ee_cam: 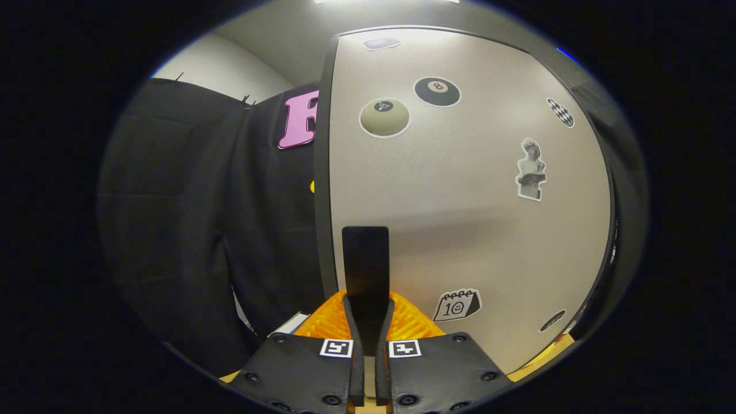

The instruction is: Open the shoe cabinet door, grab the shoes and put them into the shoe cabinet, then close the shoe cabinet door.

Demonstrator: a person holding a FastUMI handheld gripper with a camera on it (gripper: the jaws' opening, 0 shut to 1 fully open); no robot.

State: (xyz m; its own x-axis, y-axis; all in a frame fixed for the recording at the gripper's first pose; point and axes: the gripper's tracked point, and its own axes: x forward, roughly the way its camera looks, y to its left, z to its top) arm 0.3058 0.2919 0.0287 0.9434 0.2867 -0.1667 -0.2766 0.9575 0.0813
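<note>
Gripper [368,313]: bottom centre of the frame, fingers clamped from both sides on the handle, each carrying a small square marker tag
Handle [365,270]: flat dark upright strip, rising from between the fingers to about mid-frame; set near the left edge of the door
Door [460,218]: pale grey panel with a dark rim, filling the centre and right of the frame, directly ahead of the fingers; whether it sits shut or slightly ajar, I cannot tell
Door edge [323,172]: dark vertical band running down the panel's left side, just left of the handle
Stickers: a black eight-ball [437,91] near the top of the door; a beige ball [384,117] just left and below it; a checkered oval [560,112] at upper right; a statue figure [531,169] at right of centre; a calendar [457,305] low down, just right of the handle; a small dark oval [552,320] at lower right; a pale tag [381,43] at the very top
Orange ridged piece [411,322]: just behind the fingers, at the foot of the handle
Cloth [201,230]: black booth wall, left of the door, hanging in folds
Wall [218,66]: pale, upper left above the cloth
Shoes: not seen from this angle
</note>
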